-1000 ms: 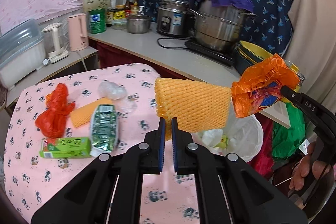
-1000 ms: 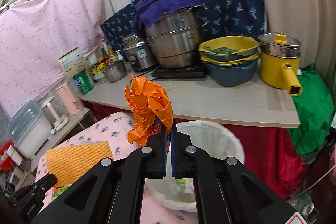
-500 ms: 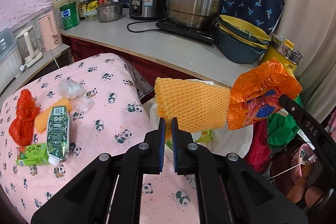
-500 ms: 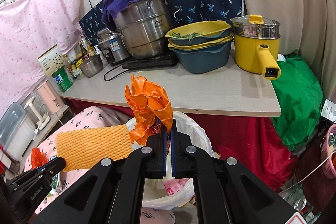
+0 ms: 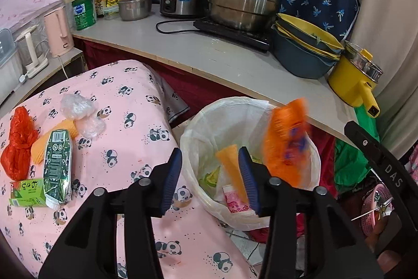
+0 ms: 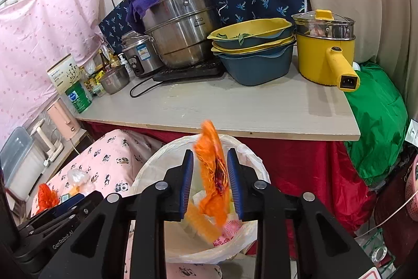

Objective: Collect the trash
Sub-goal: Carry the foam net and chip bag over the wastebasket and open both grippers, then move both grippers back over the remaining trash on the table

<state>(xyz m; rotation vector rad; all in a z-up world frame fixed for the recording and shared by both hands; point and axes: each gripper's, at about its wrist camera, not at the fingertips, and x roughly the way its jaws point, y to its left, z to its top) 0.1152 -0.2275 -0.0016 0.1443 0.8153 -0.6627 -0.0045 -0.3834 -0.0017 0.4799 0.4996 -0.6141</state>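
Note:
My left gripper [image 5: 210, 179] hangs over the white-lined trash bin [image 5: 201, 122] with its jaws opening. The yellow foam net [image 5: 231, 169] has slipped out of them and drops into the bin. My right gripper [image 6: 211, 183] is also over the bin [image 6: 156, 161], jaws opening. The blurred orange wrapper [image 6: 213, 174] slides down between its pads, which no longer press on it. The same wrapper [image 5: 284, 145] shows blurred above the bin's right side. The foam net [image 6: 198, 221] lies inside the liner.
On the pink panda cloth [image 5: 125, 148] lie a red plastic bag [image 5: 18, 145], a green pouch [image 5: 57, 161], a green box [image 5: 26, 191], clear plastic wads [image 5: 77, 106] and a yellow foam piece [image 5: 39, 148]. A counter [image 6: 235, 106] with pots stands behind the bin.
Both grippers moved forward and down over the bin and opened. The foam net left the left jaws and the orange wrapper came loose from the right jaws, both falling.

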